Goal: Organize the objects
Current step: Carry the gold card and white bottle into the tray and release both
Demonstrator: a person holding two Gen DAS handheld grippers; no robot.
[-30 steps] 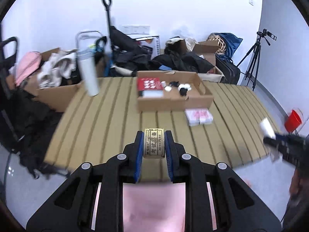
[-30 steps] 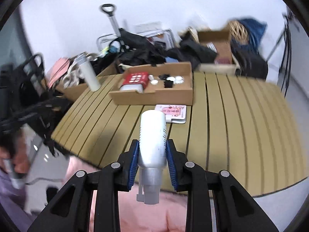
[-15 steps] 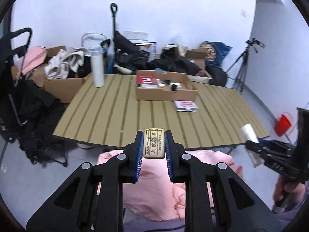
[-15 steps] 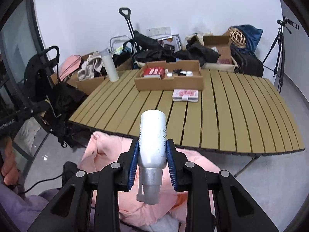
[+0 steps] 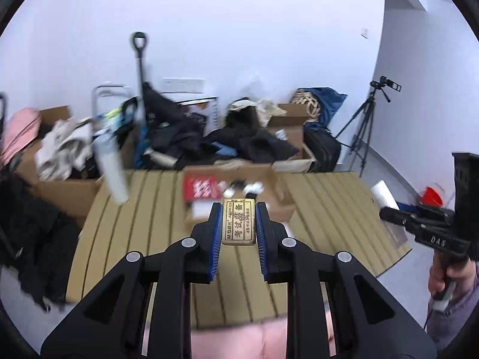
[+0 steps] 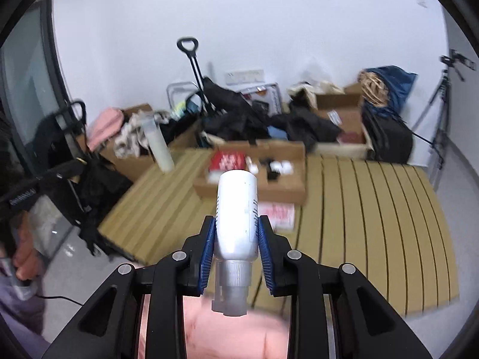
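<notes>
My left gripper (image 5: 238, 209) is shut on a small gold box (image 5: 238, 222) with printed characters, held in the air before the slatted wooden table (image 5: 143, 227). My right gripper (image 6: 236, 224) is shut on a white bottle (image 6: 237, 209), cap toward the camera; it also shows at the right of the left wrist view (image 5: 384, 195). An open cardboard tray (image 6: 281, 188) on the table holds a red box (image 6: 227, 160) and small black and white items. A pink-and-white packet (image 6: 277, 214) lies just in front of the tray.
A white tumbler (image 5: 112, 170) stands at the table's far left. Cardboard boxes, bags and clothes pile up behind the table (image 5: 185, 140). A tripod (image 5: 363, 128) stands at the right wall. A red bucket (image 5: 431, 196) sits on the floor.
Both grippers have moved forward toward the table, which now looks nearer and blurred. Each still holds its object.
</notes>
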